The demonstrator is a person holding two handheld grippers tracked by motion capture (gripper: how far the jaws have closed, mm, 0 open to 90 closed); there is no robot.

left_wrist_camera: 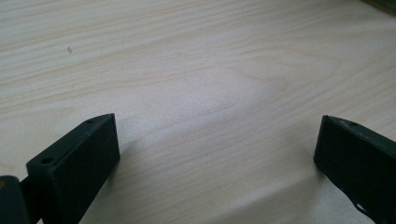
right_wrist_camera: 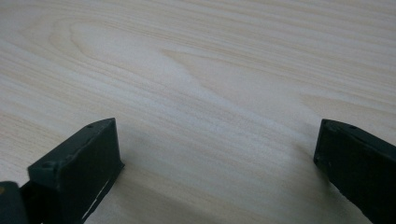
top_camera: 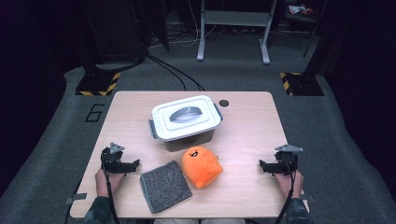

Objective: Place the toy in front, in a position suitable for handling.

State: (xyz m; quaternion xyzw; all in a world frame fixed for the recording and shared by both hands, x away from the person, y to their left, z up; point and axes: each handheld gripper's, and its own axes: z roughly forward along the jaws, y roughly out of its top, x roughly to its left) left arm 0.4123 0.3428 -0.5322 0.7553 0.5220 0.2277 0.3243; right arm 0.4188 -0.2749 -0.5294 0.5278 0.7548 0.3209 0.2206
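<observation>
High view: a pale wood table [top_camera: 243,126] on grey carpet in a dark room; box [top_camera: 186,118] at centre, orange plush [top_camera: 201,166] and grey cloth [top_camera: 165,185] in front. Left gripper [top_camera: 133,164] and right gripper [top_camera: 262,164] rest near the table's side edges. Left gripper view: jaws wide apart, empty, over bare wood. Right gripper view: the same.

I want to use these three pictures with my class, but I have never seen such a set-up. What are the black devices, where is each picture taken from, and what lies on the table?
A person sits at a wooden table holding a hand-held gripper in each hand: the left gripper and the right gripper. The high view looks down from above. The other two come from cameras riding on each gripper, looking along its black fingers at bare wood. Both grippers are open and hold nothing. On the table lie a closed white box, an orange plush toy and a grey cloth.
</observation>
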